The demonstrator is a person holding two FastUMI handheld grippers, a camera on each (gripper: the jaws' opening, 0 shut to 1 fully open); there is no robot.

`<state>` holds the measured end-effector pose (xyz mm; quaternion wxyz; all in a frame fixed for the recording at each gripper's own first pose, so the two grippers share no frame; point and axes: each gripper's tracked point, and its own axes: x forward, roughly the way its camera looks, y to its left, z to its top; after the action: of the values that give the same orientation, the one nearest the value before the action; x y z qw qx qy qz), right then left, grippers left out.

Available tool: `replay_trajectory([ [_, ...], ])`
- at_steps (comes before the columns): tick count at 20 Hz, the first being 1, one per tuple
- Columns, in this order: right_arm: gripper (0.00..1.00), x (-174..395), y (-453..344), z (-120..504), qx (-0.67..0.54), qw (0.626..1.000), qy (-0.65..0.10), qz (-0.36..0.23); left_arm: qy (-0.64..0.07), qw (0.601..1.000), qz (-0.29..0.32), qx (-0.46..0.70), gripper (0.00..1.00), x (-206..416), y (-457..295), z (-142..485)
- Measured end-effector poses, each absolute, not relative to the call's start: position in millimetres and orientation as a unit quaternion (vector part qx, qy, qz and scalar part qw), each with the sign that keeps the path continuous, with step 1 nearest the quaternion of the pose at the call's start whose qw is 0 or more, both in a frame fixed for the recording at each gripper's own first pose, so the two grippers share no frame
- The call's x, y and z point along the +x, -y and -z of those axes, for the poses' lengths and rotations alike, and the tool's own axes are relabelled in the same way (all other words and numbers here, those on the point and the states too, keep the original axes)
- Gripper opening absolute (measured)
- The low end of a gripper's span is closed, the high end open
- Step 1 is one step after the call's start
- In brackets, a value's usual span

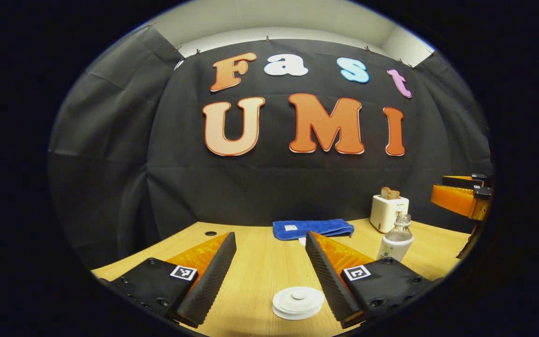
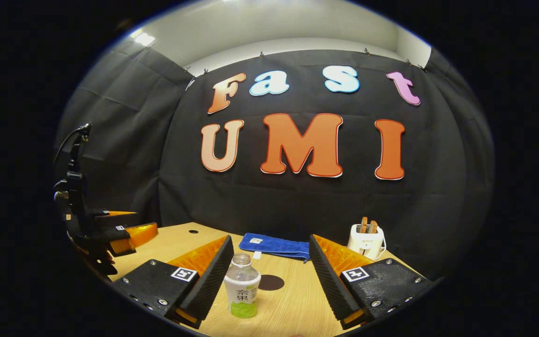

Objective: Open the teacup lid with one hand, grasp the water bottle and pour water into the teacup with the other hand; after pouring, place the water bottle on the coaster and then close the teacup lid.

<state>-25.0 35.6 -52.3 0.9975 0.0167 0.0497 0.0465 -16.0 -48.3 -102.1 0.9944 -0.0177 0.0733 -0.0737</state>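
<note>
**Hovering over lid and bottle, both grippers spread**

Looking along my left gripper (image 1: pixel 271 255), I see its ribbed black pads set wide apart, grasping nothing. The white teacup lid (image 1: pixel 298 302), round with a small knob, lies on the pale wood-grain table (image 1: pixel 260 262) between the fingers, nearer the right-hand pad, touching neither. My right gripper (image 2: pixel 272 257) is likewise released. The water bottle (image 2: pixel 242 286) (clear plastic, white label with a green base) stands upright just beside the left-hand finger; contact I cannot tell. A dark round coaster (image 2: pixel 271 282) sits just behind it. Farther back: a folded blue towel (image 2: pixel 275 246) and a white toaster (image 2: pixel 366 241).
</note>
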Motion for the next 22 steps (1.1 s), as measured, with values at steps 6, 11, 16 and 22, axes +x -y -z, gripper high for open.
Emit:
replay_trajectory([
  [6,0.97,-29.5,-47.8,78.2,0.016,0.995,-0.072,-0.067,-0.125,0.985,0.117,-0.021,0.98,-14.5,73.4,156.3],
  [11,0.97,-28.1,-55.6,96.8,0.026,0.993,-0.086,-0.082,-0.163,0.977,0.134,-0.020,0.98,-9.9,83.7,188.0],
  [16,0.98,-27.7,-51.9,112.3,0.019,0.991,-0.100,-0.086,-0.199,0.971,0.133,-0.006,0.94,-9.3,83.9,217.4],
  [22,0.97,-26.6,-43.6,131.9,0.028,0.989,-0.124,-0.081,-0.215,0.966,0.141,0.013,0.81,-8.1,90.4,235.2],
])
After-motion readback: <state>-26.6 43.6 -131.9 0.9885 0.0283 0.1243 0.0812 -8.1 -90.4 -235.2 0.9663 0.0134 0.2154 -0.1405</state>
